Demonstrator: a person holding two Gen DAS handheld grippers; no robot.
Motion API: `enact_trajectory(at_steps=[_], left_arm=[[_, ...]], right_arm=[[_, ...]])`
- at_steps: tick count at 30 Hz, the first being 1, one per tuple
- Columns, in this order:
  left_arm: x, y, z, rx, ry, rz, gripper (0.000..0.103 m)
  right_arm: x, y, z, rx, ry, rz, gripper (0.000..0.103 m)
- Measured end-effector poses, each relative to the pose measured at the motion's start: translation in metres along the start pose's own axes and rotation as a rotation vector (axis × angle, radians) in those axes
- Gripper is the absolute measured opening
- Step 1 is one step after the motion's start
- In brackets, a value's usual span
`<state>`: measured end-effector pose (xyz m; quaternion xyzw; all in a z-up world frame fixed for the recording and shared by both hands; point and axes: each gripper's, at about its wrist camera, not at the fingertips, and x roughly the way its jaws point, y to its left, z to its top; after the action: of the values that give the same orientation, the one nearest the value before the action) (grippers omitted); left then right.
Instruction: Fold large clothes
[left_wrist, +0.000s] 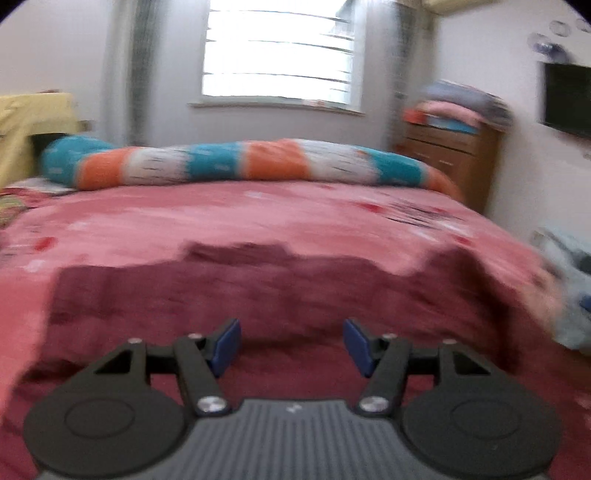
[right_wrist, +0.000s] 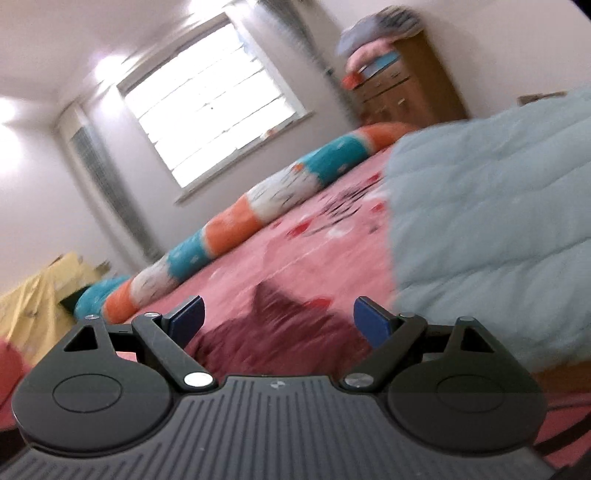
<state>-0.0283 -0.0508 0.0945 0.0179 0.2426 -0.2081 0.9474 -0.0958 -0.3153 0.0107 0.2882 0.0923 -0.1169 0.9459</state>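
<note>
Maroon garment (left_wrist: 258, 295) lies spread flat on the pink bedspread (left_wrist: 221, 218), directly ahead of and beneath the left gripper (left_wrist: 291, 347), whose blue pads (left_wrist: 227, 345) stand apart with nothing between them. In the right wrist view the same dark red cloth (right_wrist: 280, 332) shows between and just beyond the right gripper (right_wrist: 279, 321), whose pads (right_wrist: 371, 325) are likewise spread and empty, clear of the fabric. To the right of the right gripper, close by, a pale blue quilted piece (right_wrist: 491, 229) rises large in the view; whether it is a jacket or a blanket cannot be told through the blur. Farther ahead of both grippers, a long rolled quilt (left_wrist: 240, 162) in teal, orange and white bands lies across the far edge of the bed under the window (left_wrist: 277, 51). Ahead and to the right stands a wooden chest of drawers (left_wrist: 450, 155) with folded bedding stacked on top (left_wrist: 458, 107). Far left of the left gripper is a yellow cloth (left_wrist: 33, 118). Both views are blurred.
</note>
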Motion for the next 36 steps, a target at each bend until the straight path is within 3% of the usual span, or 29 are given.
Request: enact_trajectory(at_steps=[6,15,21,28,30,34,36], left_arm=[[-0.004,-0.076,-0.03,0.042,0.086,-0.242,0.062],[0.003,-0.158,-0.067,0.098,0.173,-0.396,0.062],[0.019,-0.181,-0.082,0.098,0.255,-0.397,0.062],[0.033,-0.184,-0.09,0.033,0.331,-0.328,0.066],[0.032,-0.186,-0.092,0.024,0.332,-0.312,0.068],[0.026,-0.19,-0.099,-0.004,0.331,-0.305,0.083],[0.024,-0.196,-0.103,0.014,0.32,-0.293,0.083]], right_arm=[[-0.022,-0.036,0.014,0.062,-0.096,-0.073,0.103],[-0.033,-0.045,0.015,0.061,-0.136,-0.09,0.103],[-0.036,-0.047,0.012,0.071,-0.148,-0.088,0.103],[-0.033,-0.042,0.014,0.095,-0.127,-0.047,0.103],[-0.029,-0.037,0.013,0.075,-0.094,-0.022,0.103],[-0.013,-0.02,0.005,-0.001,0.03,0.048,0.103],[-0.006,-0.013,0.001,-0.028,0.086,0.073,0.103]])
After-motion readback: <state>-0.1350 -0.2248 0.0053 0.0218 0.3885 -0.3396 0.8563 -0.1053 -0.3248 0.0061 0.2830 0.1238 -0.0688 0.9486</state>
